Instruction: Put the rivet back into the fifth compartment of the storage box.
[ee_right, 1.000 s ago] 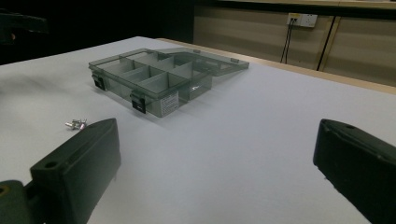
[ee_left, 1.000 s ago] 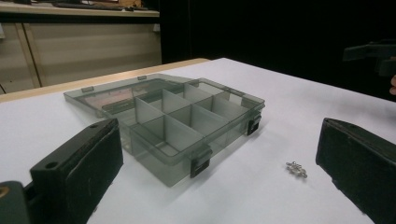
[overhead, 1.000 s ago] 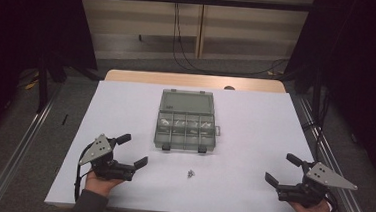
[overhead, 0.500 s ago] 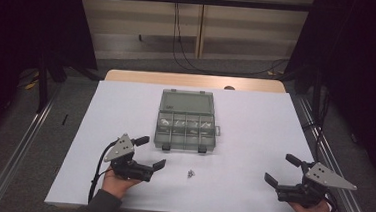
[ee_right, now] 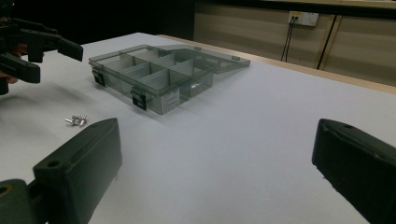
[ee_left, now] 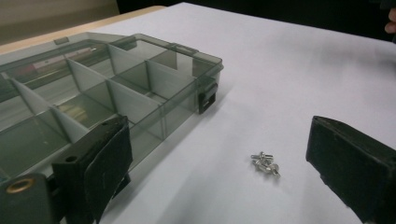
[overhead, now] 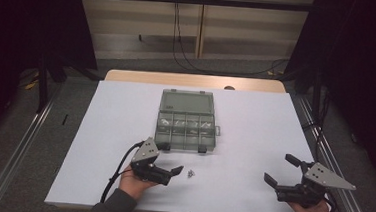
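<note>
We see the small metal screws (overhead: 190, 173) lying on the white worktop (overhead: 253, 140), just in front of the open compartment box (overhead: 186, 126). Left claw (overhead: 171, 164), spread and just now narrowing slightly, holds nothing, screws just beyond its tips. Right claw (overhead: 281, 170) spread, empty, well apart from the box.

The desk (overhead: 124, 131) is plain white with a pale wooden strip along its far edge; the compartment box (overhead: 187, 120) is smoky translucent grey with black latches (a small white label on its front wall); the screws (overhead: 190, 173) are shiny silver; both grippers' fingers (ee_left: 107, 154) are matt black; their top plates are grey.
</note>
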Tool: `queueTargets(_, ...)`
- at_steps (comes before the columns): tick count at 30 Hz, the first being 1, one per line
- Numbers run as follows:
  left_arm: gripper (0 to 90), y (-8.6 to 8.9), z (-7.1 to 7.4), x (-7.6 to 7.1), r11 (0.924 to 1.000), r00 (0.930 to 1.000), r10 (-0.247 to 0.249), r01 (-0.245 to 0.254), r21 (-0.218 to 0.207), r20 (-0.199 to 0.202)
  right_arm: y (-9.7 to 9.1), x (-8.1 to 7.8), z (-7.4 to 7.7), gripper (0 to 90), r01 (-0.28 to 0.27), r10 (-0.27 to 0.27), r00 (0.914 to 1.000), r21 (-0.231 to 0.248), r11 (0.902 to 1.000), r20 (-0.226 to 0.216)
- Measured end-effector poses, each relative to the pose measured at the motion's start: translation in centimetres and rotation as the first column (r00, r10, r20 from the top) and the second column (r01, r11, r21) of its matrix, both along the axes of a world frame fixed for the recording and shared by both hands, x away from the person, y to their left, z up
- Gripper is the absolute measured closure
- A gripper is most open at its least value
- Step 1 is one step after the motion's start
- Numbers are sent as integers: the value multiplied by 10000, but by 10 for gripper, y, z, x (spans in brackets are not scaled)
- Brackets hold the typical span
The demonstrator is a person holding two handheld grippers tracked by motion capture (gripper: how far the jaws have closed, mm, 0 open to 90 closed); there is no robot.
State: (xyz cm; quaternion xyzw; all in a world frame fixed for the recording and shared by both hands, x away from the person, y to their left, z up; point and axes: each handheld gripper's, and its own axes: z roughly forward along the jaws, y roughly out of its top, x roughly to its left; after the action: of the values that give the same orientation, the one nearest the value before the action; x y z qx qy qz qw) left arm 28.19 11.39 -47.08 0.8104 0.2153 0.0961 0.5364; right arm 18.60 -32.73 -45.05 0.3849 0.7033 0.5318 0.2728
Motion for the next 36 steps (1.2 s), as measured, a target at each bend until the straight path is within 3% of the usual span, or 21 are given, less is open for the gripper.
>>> queueTargets(5,141,-13,-2,-1,9985,9990,-424,430,338,-171,-1,0,0,14,58,-58,10000,-29,10000,-7)
queueTargets(10,237,-23,-4,-3,9929,9975,-625,655,990,-327,-1,0,0,14,62,-62,10000,-4,10000,-55)
queueTargets(11,329,-25,-5,-3,9917,9971,-652,691,1084,-398,-1,0,0,14,65,-65,10000,-37,10000,-50)
queueTargets(12,329,-26,-5,-3,9910,9967,-671,719,1128,-456,-1,0,0,14,65,-65,10000,-37,10000,-50)
queueTargets(13,404,-28,-5,-4,9889,9967,-638,699,1309,-503,0,0,0,14,55,-55,10000,-26,10000,-59)
queueTargets(17,500,-33,-6,-3,9852,9917,-617,785,1523,-1124,-1,0,0,14,42,-42,10000,-49,10000,-51)
queueTargets(18,576,-33,-6,-3,9839,9909,-620,808,1592,-1195,-1,0,0,14,40,-40,10000,-22,10000,-78)
queueTargets(20,593,-36,-7,-3,9780,9900,-496,750,1945,-1321,-1,0,0,14,40,-40,10000,-27,10000,-73)
queueTargets(23,697,-39,-7,-4,9759,9854,-526,851,2012,-1617,0,0,0,15,23,-23,10000,-34,10000,-50)
queueTargets(28,748,-44,-9,-4,9756,9824,-512,876,2011,-1796,0,0,0,15,-15,14,10000,-77,10000,-67)
queueTargets(30,754,-44,-9,-3,9706,9815,-498,911,2226,-1847,0,0,0,15,-3,2,10000,-70,10000,-66)
queueTargets(35,785,-45,-10,-3,9714,9780,-450,904,2195,-2035,0,0,0,15,-10,9,10000,-69,10000,-82)
queueTargets(36,794,-45,-10,-2,9675,9762,-430,937,2349,-2126,0,0,0,15,-16,15,10000,-95,10000,-75)
